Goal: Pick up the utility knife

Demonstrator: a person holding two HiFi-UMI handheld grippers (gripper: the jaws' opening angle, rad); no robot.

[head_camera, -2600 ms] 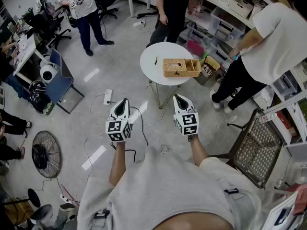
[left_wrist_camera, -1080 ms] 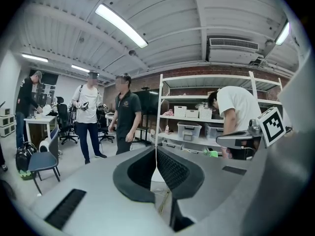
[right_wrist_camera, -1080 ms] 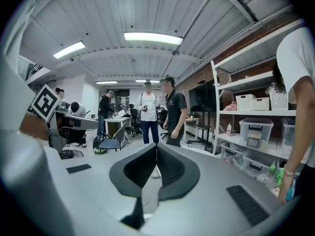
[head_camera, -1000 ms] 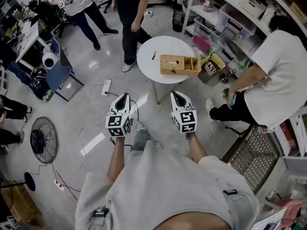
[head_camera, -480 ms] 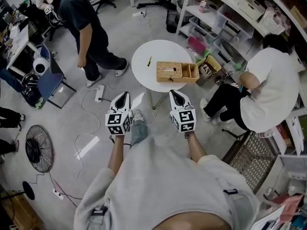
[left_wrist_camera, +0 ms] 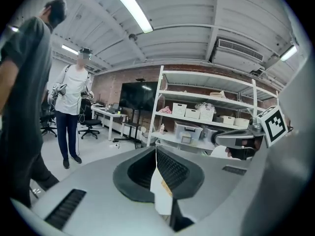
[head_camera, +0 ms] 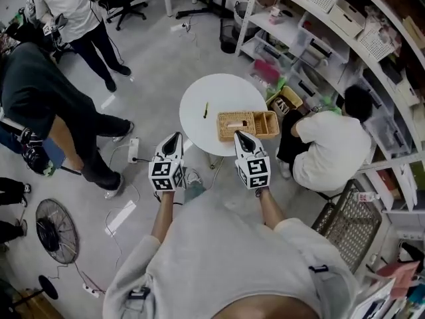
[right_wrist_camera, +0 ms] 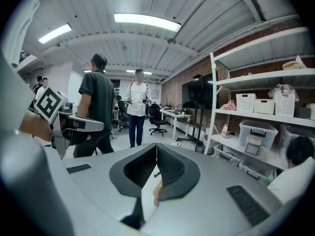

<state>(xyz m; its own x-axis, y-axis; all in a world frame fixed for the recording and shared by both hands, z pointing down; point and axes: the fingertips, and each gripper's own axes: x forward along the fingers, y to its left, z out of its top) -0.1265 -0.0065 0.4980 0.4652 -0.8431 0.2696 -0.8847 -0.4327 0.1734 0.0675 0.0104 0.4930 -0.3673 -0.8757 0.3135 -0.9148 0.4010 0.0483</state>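
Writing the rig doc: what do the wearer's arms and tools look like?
Both alike: left tool and right tool have pale grey tapered shells, black ribbed pads, and a cube of black-and-white square markers at the rear. Wearer has a light grey short-sleeved T-shirt; forearms are bare.

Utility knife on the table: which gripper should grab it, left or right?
Probably left. The utility knife lies on the table, left of the basket; the left gripper points that way, while the right gripper faces the basket. Both are shut.
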